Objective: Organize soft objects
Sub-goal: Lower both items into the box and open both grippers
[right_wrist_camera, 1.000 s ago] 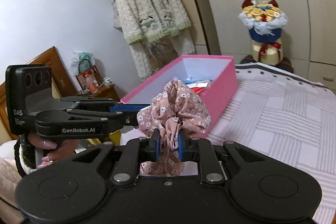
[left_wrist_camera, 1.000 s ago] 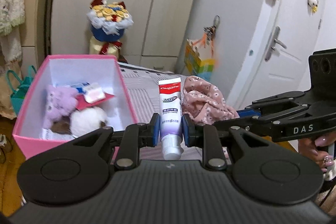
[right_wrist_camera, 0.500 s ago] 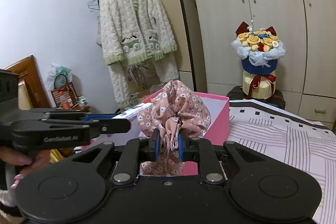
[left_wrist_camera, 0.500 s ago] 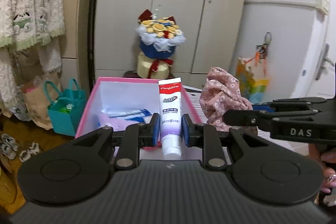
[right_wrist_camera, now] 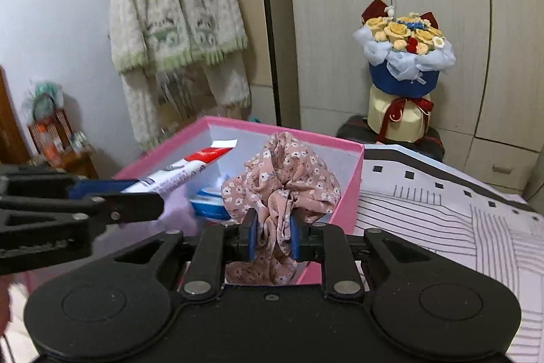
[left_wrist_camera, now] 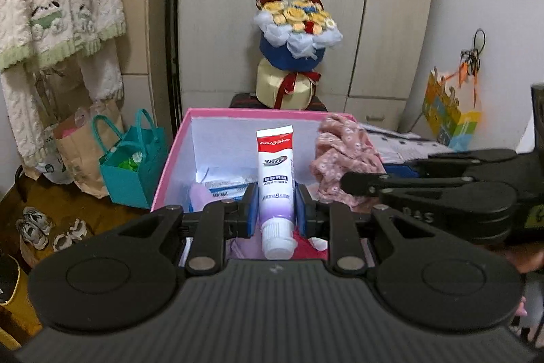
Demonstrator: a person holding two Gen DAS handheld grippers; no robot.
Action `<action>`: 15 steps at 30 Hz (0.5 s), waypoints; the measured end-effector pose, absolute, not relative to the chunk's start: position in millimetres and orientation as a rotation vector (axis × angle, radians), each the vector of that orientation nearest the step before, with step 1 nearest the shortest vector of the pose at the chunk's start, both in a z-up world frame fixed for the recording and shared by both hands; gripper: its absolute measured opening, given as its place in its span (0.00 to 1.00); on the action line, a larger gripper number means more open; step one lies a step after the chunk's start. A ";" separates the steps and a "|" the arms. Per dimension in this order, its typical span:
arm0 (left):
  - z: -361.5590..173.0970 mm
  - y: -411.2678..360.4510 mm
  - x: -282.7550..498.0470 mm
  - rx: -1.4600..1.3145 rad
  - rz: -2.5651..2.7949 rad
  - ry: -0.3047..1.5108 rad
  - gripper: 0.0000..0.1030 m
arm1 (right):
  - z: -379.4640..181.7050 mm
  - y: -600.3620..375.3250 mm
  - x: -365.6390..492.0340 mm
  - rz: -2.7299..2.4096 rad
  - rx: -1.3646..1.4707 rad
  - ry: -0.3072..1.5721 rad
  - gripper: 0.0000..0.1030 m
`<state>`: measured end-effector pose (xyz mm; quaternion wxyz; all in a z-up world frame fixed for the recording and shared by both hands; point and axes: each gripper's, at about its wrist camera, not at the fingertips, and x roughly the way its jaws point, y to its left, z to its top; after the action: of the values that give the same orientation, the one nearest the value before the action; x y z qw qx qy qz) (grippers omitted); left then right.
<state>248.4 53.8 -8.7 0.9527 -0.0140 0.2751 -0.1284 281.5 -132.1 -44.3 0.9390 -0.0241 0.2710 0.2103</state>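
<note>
My left gripper (left_wrist_camera: 274,210) is shut on a white and red toothpaste tube (left_wrist_camera: 274,172), cap toward me, held above the near part of the open pink box (left_wrist_camera: 170,159). My right gripper (right_wrist_camera: 271,233) is shut on a pink floral scrunchie (right_wrist_camera: 282,179), held over the box's near right edge (right_wrist_camera: 357,165). The scrunchie also shows in the left wrist view (left_wrist_camera: 343,155), and the tube in the right wrist view (right_wrist_camera: 190,167). Inside the box lie a blue and white packet (right_wrist_camera: 207,206) and something lilac (left_wrist_camera: 199,194).
The box stands on a bed with a striped cover (right_wrist_camera: 442,210). A flower bouquet (left_wrist_camera: 295,50) stands behind the box before wardrobe doors. A knitted cardigan (right_wrist_camera: 173,22) hangs at the left. A teal bag (left_wrist_camera: 132,172) and shoes (left_wrist_camera: 34,227) are on the floor.
Both grippers have moved closer to the pink box and now hang over it, still holding the tube and the scrunchie. The box fills more of both views.
</note>
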 end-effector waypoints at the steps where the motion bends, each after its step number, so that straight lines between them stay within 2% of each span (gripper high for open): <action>1: -9.5 52.8 250.9 -0.021 -0.266 0.569 0.21 | -45.0 -130.3 283.4 0.428 -0.069 0.555 0.28; 3: -11.9 50.5 253.1 -0.010 -0.259 0.585 0.21 | -45.4 -127.6 284.1 0.429 -0.098 0.552 0.33; 5: -13.4 49.8 252.7 -0.009 -0.263 0.588 0.22 | -44.6 -128.2 283.6 0.444 -0.100 0.541 0.46; 7: -13.1 51.9 249.8 -0.029 -0.264 0.584 0.22 | -43.6 -131.2 278.8 0.461 -0.086 0.525 0.55; 15: -5.4 56.2 227.2 -0.059 -0.309 0.580 0.31 | -25.2 -151.1 228.2 0.562 -0.059 0.427 0.58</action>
<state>227.2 56.2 -5.4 0.9460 -0.0291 0.2849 -0.1516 228.2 -151.1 -25.2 0.9379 -0.0291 0.2089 0.2754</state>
